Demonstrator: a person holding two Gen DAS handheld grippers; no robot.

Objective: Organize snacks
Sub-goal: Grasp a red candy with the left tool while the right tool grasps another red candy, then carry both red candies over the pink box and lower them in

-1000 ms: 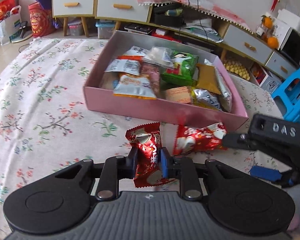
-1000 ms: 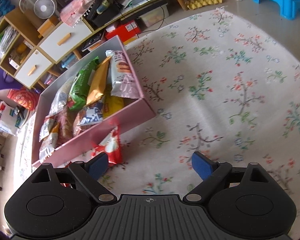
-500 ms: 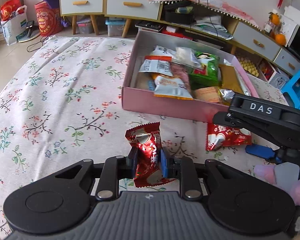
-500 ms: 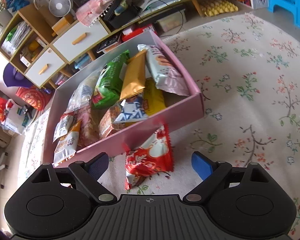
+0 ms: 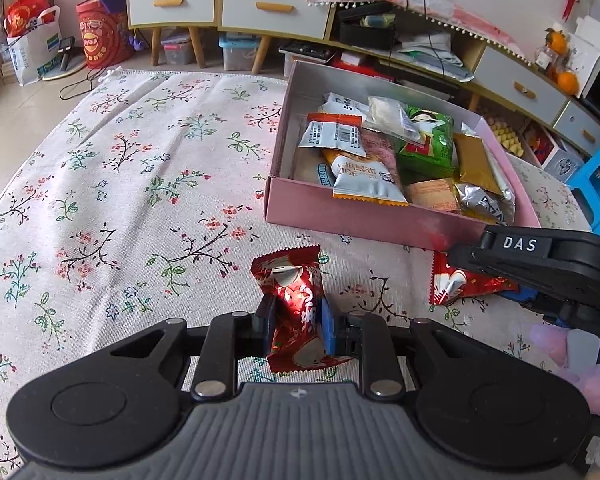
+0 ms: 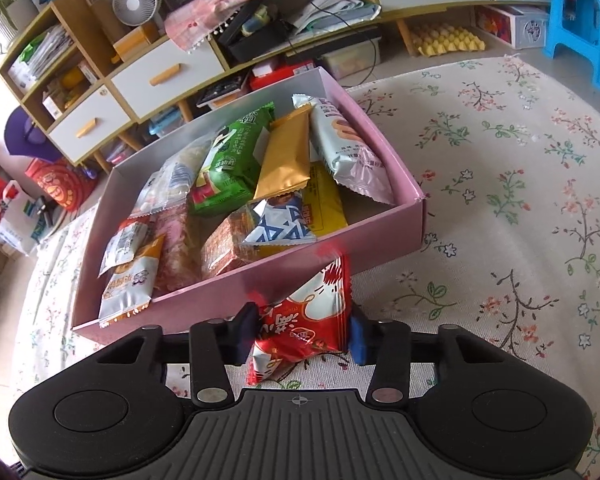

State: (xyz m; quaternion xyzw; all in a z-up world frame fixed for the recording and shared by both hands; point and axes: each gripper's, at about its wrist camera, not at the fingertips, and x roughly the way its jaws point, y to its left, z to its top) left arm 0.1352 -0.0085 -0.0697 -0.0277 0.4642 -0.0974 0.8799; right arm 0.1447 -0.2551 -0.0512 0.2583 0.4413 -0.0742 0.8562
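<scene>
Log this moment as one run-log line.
left gripper: shut on red snack | right gripper: shut on second red snack | pink box: full, both snacks outside

The red snack packet (image 5: 296,312) in the left hand-held gripper (image 5: 298,326) is glossy foil that catches the light, as is the second red packet (image 6: 312,316) in the right hand-held gripper (image 6: 300,336). Both grippers look like matt black plastic with ribbed grey bodies and blue pads (image 6: 358,340). The pink box (image 6: 284,272) looks like smooth card with a faint sheen, and the floral cloth (image 5: 140,184) under it is matt and coarsely woven.
</scene>
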